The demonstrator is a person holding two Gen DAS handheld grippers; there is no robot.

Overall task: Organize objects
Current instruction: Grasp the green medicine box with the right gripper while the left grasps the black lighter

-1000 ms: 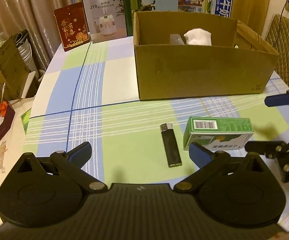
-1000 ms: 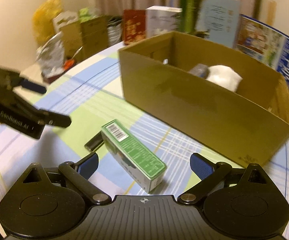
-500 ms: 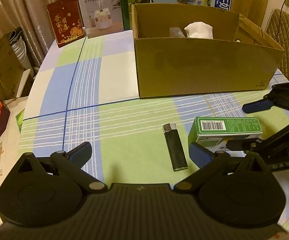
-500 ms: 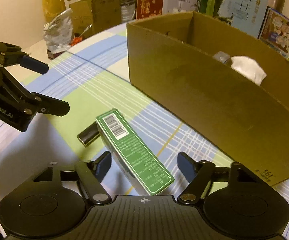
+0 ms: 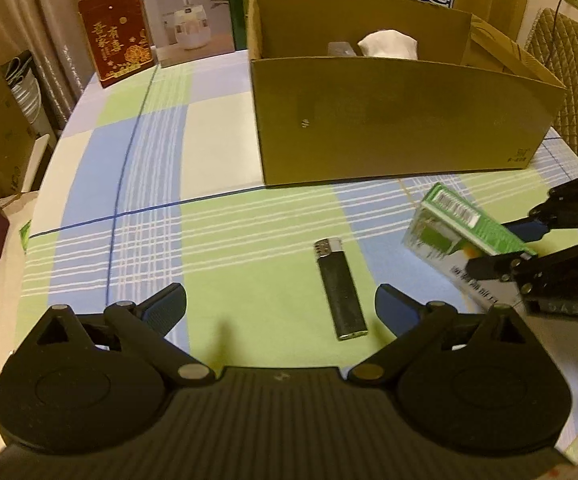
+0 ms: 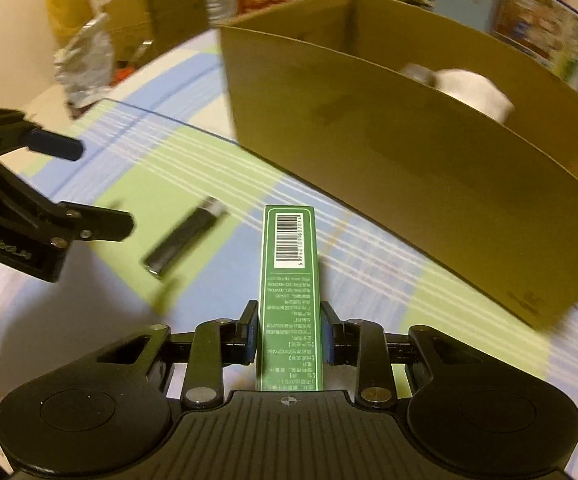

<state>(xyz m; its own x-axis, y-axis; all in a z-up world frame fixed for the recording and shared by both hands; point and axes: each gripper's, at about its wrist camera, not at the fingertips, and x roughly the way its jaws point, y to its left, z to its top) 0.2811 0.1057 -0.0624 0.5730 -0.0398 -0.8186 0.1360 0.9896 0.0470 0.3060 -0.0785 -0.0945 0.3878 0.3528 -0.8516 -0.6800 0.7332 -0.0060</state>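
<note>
A: Left wrist view. Left tool [image 5: 281,307] low over the tabletop [image 5: 225,240], jaws spread wide, nothing between them. Black lighter [image 5: 341,288] flat on the checked cloth, just ahead and between the fingers.

B: Right side of that view?

A: Right tool [image 5: 501,248] reaches in from the right edge, clamped on the green carton [image 5: 461,228], which is tilted and lifted off the cloth. Cardboard box [image 5: 389,136] stands beyond; white wad [image 5: 389,44] inside.

B: Right wrist view?

A: Right tool [image 6: 289,332] narrow, pads pressing both long sides of the green carton [image 6: 291,280], barcode end pointing forward toward the cardboard box [image 6: 409,168]. Lighter [image 6: 185,240] on the cloth to the left; left tool [image 6: 89,188] beside it, gaping.
</note>
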